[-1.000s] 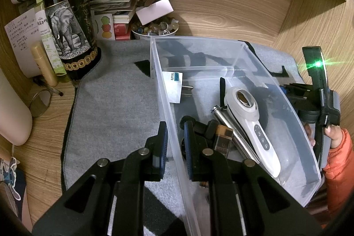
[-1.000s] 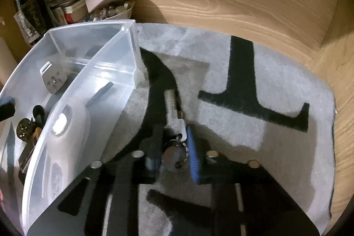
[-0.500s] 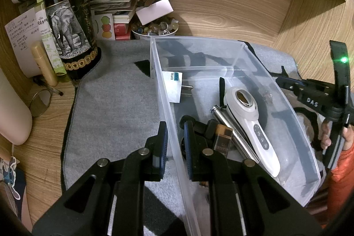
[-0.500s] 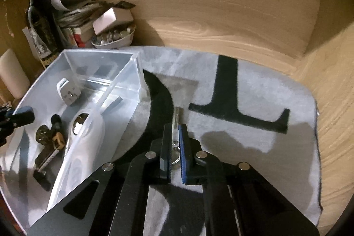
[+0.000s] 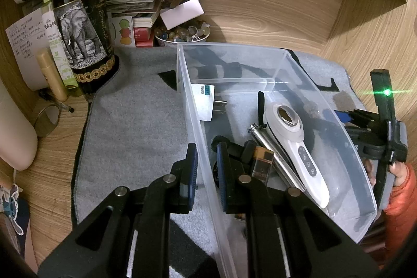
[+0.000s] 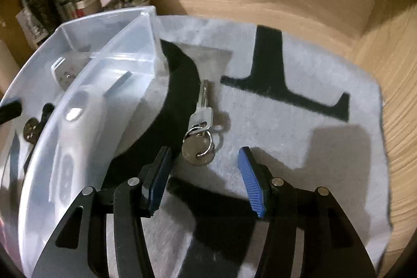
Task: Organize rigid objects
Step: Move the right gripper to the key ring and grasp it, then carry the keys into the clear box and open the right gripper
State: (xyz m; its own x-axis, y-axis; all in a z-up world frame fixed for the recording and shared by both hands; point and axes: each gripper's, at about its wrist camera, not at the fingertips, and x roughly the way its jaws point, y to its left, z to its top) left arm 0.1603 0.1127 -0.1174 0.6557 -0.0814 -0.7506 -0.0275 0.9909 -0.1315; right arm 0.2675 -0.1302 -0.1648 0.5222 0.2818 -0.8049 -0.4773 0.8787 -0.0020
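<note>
The right gripper (image 6: 204,173) hangs over the grey mat (image 6: 299,121), its blue pads having just spread apart, and nothing is pinched between them. Just past the fingertips, lying flat on the mat and free of both pads, is the key (image 6: 202,106) on its split ring with a round metal tag (image 6: 198,151): tag nearest the gripper, bow in the middle, blade pointing away toward the wooden back wall, so its long axis runs near to far, leaning slightly rightward at the tip. It lies just beside the clear plastic bin (image 6: 86,74), outside the bin's right wall. The left gripper (image 5: 206,167) is clamped on the bin's near left wall, one pad outside, one inside. Within the bin, near to far, lie dark small items, a metal cylinder (image 5: 271,155) and a white handheld device (image 5: 294,145) side by side with long axes running diagonally away to the left, then a white plug (image 5: 204,102). Beyond the mat stands a dark bottle (image 5: 78,25) with an elephant label.
</note>
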